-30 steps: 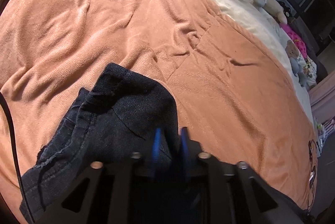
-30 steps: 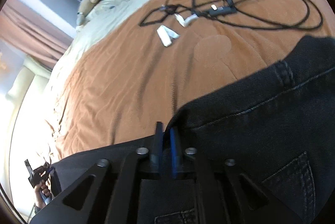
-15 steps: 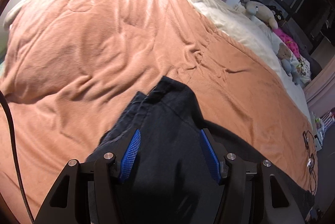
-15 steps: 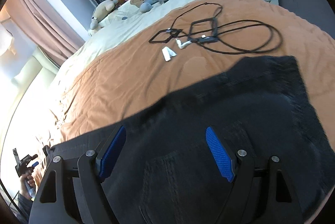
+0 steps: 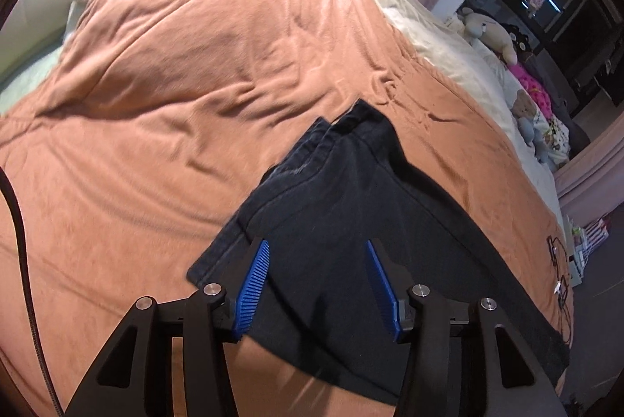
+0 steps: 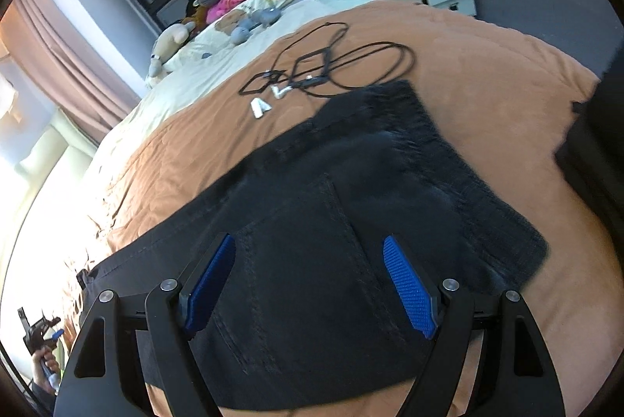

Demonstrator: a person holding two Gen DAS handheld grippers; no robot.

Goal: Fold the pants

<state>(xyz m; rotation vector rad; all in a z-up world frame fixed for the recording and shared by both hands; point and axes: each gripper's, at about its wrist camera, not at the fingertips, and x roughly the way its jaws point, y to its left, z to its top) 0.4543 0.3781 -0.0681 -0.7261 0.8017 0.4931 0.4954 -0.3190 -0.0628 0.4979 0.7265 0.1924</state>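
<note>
Right wrist view: dark denim pants (image 6: 351,206) lie flat on the orange blanket (image 6: 487,74), back pocket up, frayed hem end toward the coiled black cable (image 6: 351,62). Right gripper (image 6: 310,284) hangs above the pocket area with its blue pads spread wide; nothing pinched, cloth only underneath. White earbud case (image 6: 260,107) sits just beyond the pants' far edge, beside the cable.

Left wrist view: the other end of the pants (image 5: 351,222) shows stacked hems at the far tip, legs laid one on the other. Left gripper (image 5: 316,280) is over the cloth, jaws closing a little, pads (image 5: 253,276) not touching fabric; released.

Judgement: the lengthwise fold looks laid; next is likely a cross fold.
- Pick corners at the pants' edge, not mid-panel.
- Pinch all layers at the stacked hems, or the lower leg will trail.
- Lift both ends evenly; denim is stiff and will hold a crease.
- Keep clear of the cable beyond the frayed end.
</note>
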